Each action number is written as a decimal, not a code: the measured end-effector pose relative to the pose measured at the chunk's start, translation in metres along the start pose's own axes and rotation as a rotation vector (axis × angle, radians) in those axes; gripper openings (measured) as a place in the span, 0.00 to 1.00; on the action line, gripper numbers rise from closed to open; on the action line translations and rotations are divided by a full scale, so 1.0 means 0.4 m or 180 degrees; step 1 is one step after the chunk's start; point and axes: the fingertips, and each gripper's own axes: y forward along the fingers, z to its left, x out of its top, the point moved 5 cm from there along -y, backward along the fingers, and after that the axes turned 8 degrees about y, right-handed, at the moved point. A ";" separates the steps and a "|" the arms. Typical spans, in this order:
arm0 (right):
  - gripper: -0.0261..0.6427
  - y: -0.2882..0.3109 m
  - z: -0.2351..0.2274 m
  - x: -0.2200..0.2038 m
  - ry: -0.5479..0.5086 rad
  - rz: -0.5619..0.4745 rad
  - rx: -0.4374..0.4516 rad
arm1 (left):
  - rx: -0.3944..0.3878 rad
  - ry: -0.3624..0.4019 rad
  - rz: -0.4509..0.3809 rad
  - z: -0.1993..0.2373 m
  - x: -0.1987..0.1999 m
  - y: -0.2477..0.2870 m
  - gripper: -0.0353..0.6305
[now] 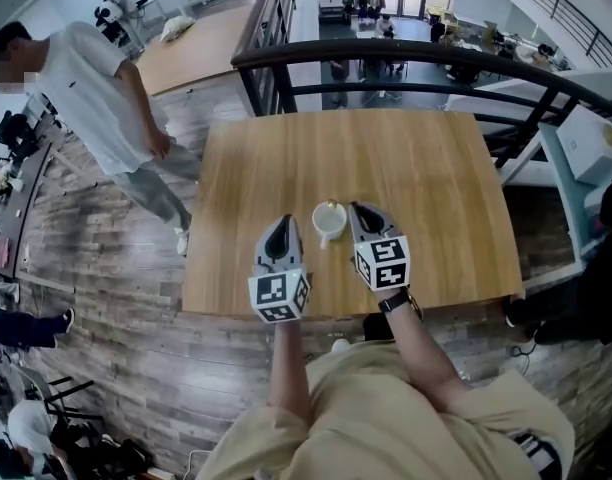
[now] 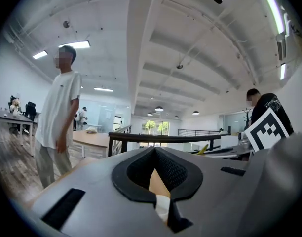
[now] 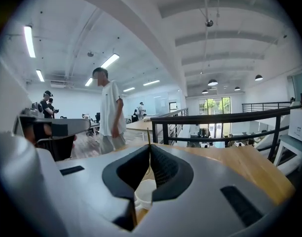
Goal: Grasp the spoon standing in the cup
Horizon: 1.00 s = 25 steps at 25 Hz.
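A white cup (image 1: 328, 222) stands on the wooden table (image 1: 426, 178) near its front edge, with a thin gold spoon (image 1: 333, 206) upright in it. My left gripper (image 1: 284, 222) lies just left of the cup, jaws shut and empty. My right gripper (image 1: 356, 208) lies just right of it, also shut. In the right gripper view the spoon handle (image 3: 148, 135) rises in line with the closed right gripper tips (image 3: 149, 146), and the cup (image 3: 145, 194) shows below them; I cannot tell whether they touch. The left gripper view shows the left gripper (image 2: 154, 149) shut, with a bit of cup (image 2: 162, 206) beneath.
A person in a white shirt (image 1: 96, 98) stands on the plank floor left of the table. A black railing (image 1: 406, 58) curves round the table's far side. A white box (image 1: 596, 148) sits on a desk at the right.
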 end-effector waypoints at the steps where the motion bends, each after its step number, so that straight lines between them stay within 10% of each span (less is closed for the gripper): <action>1: 0.07 -0.010 0.007 0.019 -0.0014 -0.0068 0.0015 | 0.0003 0.0035 -0.0015 0.001 0.009 -0.005 0.07; 25: 0.07 -0.133 0.089 0.245 -0.0308 -0.0764 0.0152 | 0.0105 0.0381 -0.0434 0.027 0.204 -0.082 0.07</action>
